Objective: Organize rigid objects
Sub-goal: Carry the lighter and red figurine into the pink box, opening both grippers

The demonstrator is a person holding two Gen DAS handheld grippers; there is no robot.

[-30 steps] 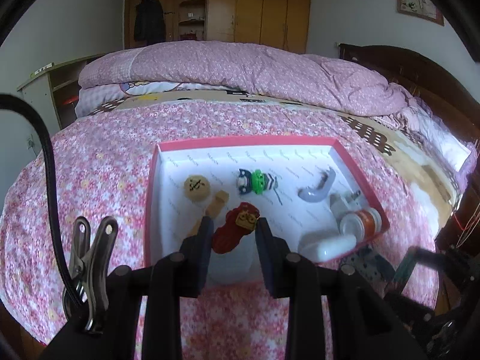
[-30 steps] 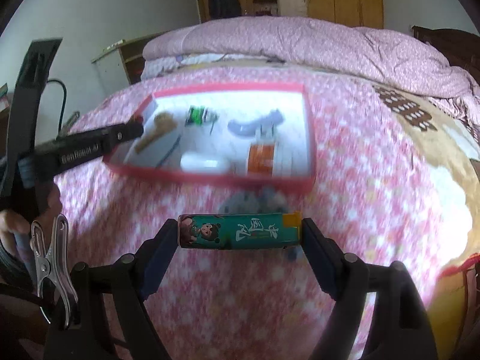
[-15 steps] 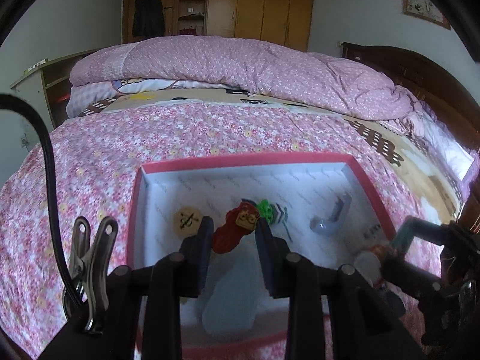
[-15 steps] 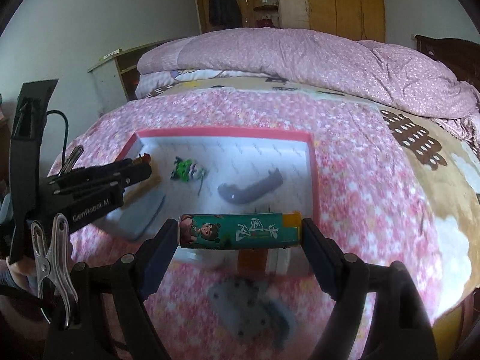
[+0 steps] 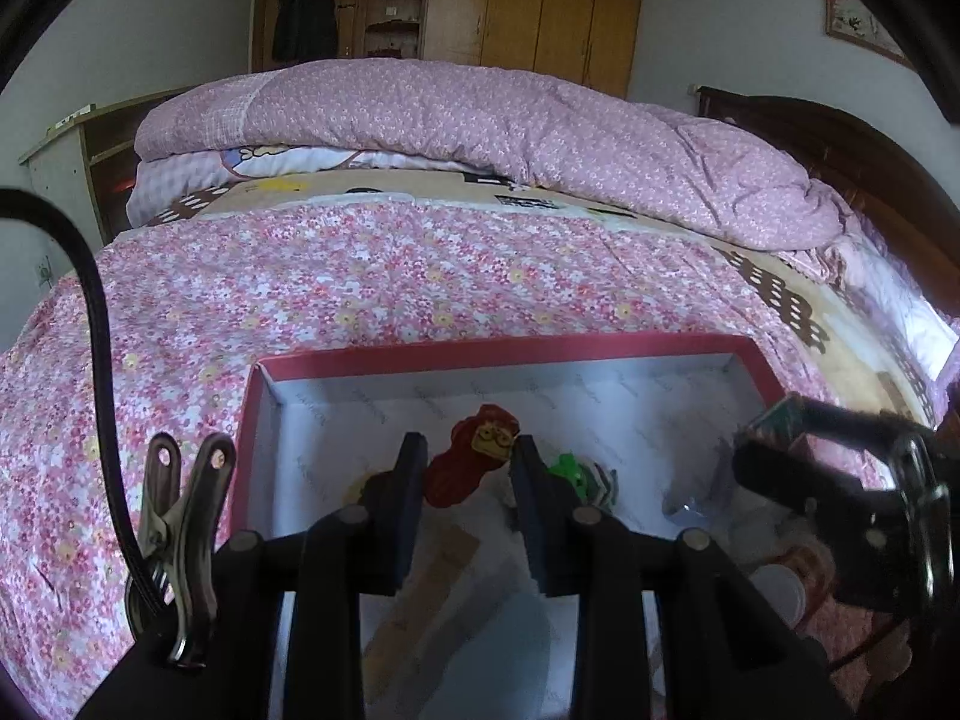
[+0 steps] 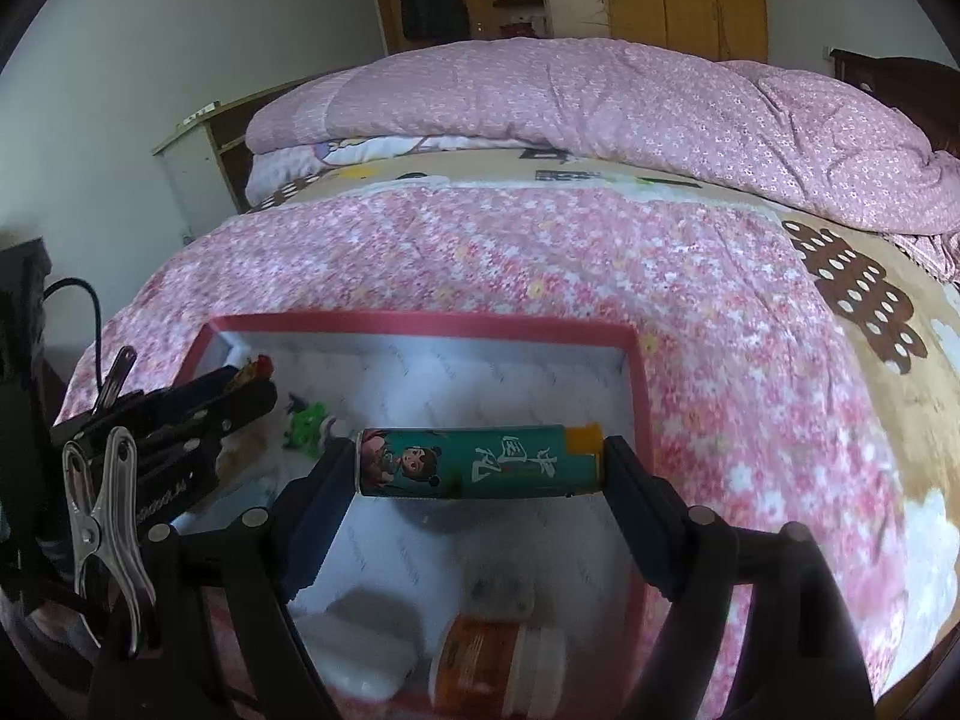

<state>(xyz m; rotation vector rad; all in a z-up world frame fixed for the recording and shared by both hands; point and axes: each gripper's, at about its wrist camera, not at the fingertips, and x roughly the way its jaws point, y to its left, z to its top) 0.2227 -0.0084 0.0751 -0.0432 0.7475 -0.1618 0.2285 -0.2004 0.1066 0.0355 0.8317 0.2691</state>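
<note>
Left fingers: left gripper (image 5: 468,480) pinches a red-haired toy figure (image 5: 474,462) between its pads, held above the near-left part of the red-rimmed box (image 5: 504,348).
Right fingers: right gripper (image 6: 480,468) clamps a teal cartoon-printed lighter (image 6: 474,463) endwise, yellow cap to the right, hanging over the middle of the box floor.
Box, near edge: a white oval case (image 6: 360,654) and an orange-labelled bottle (image 6: 480,654) lie blurred at the near edge; a tan wooden strip (image 5: 432,576) lies under the left fingers.
Box, middle: a green toy figure (image 6: 309,426) rests on the white lining, just beside the left gripper.
Change: a second ago both loads were short of the box, over the bedspread; now both are above its interior, and the lighter's shadow falls on the lining.
Meaning: transport looks finished; lowering and release into free lining probably come next.
Far: flowered pink bedspread (image 5: 360,276), then a folded pink quilt (image 5: 480,114).
</note>
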